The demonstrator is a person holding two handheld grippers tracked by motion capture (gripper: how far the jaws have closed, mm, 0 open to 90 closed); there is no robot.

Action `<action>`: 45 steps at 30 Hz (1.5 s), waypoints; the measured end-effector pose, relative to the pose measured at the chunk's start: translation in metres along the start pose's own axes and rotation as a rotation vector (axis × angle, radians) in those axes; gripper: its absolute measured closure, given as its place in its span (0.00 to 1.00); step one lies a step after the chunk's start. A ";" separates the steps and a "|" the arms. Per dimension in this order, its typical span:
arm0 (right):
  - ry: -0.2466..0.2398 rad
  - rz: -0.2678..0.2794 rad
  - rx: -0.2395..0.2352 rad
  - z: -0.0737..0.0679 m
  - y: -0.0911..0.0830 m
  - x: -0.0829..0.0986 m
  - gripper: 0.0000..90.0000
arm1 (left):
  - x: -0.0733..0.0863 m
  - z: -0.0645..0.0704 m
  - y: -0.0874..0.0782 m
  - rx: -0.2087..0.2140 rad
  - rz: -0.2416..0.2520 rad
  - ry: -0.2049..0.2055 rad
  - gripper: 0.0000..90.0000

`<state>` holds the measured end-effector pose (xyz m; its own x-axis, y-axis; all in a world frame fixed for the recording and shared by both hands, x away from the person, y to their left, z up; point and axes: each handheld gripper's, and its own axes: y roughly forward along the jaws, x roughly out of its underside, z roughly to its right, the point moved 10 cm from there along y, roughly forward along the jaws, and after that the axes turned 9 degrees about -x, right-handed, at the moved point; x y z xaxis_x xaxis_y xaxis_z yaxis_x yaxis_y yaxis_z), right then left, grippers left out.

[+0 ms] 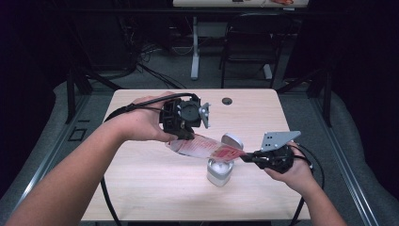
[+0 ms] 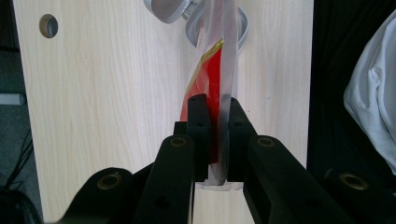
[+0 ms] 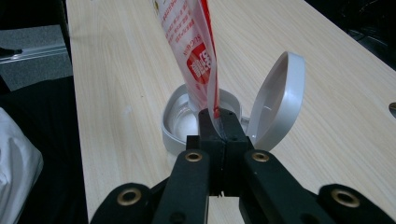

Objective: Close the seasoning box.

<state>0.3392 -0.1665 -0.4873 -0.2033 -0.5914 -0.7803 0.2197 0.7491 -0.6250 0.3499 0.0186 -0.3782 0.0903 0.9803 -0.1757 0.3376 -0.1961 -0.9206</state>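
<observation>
Both tools grip my red-and-clear plastic packet point(image 1: 207, 147): left tool point(image 1: 181, 136) clamps its far-left end, right tool point(image 1: 248, 157) pinches its near-right end. It hangs stretched over the open white lidded container point(image 1: 219, 172) on the worktop point(image 1: 141, 179).

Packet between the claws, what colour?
Clear plastic packet with red print and white lettering; right gripper view shows it best.

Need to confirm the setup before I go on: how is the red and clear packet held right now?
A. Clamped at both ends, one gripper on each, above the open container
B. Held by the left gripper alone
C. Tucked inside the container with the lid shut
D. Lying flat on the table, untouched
A: the left gripper and right gripper each clamp an end of the packet, stretched over the open-lidded container.
</observation>
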 end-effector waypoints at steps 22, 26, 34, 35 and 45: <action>0.010 0.004 -0.004 -0.001 0.005 0.002 1.00 | 0.001 0.001 0.002 0.020 -0.018 0.014 0.94; 0.011 0.004 0.002 0.000 0.005 0.003 1.00 | 0.001 0.002 0.003 0.026 -0.019 0.013 0.94; 0.015 -0.001 -0.005 0.001 0.007 0.004 1.00 | 0.001 0.001 0.004 0.027 -0.021 0.012 0.94; 0.015 0.000 -0.007 0.001 0.008 0.004 1.00 | 0.001 0.001 0.004 0.026 -0.021 0.013 0.94; 0.014 -0.002 -0.004 0.001 0.009 0.003 1.00 | 0.002 0.002 0.003 0.031 -0.021 0.009 0.94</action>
<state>0.3417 -0.1617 -0.4958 -0.2166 -0.5889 -0.7786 0.2156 0.7490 -0.6265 0.3495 0.0200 -0.3821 0.0918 0.9839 -0.1533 0.3104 -0.1745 -0.9344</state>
